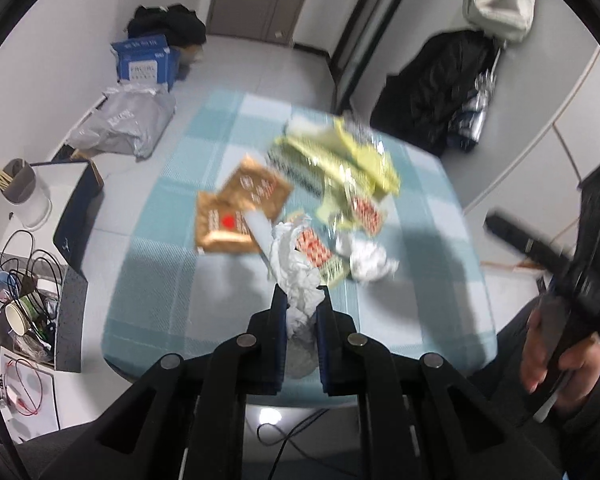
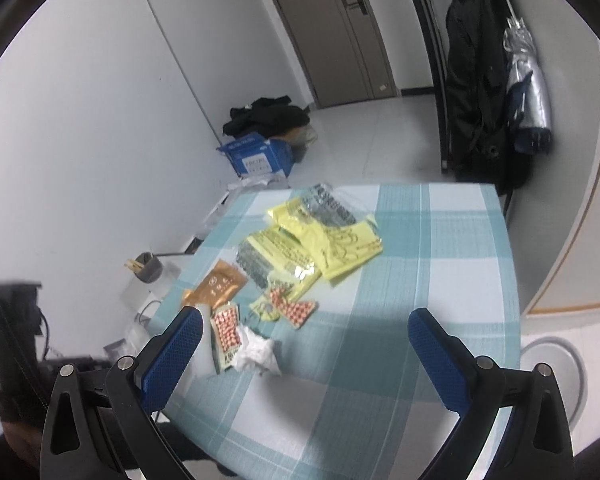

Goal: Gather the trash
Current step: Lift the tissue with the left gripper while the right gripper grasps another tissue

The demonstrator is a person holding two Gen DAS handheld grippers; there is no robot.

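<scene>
- The left claw is clamped on a crumpled white tissue, held above the near edge of the bench.
- The right claw stands wide apart with nothing between its pads, over the near part of the checked cloth.
- Left on the bench: another crumpled tissue, red-dotted wrappers, brown packets to the left, and yellow wrappers farther back.
- A hand grips the right tool.
</scene>
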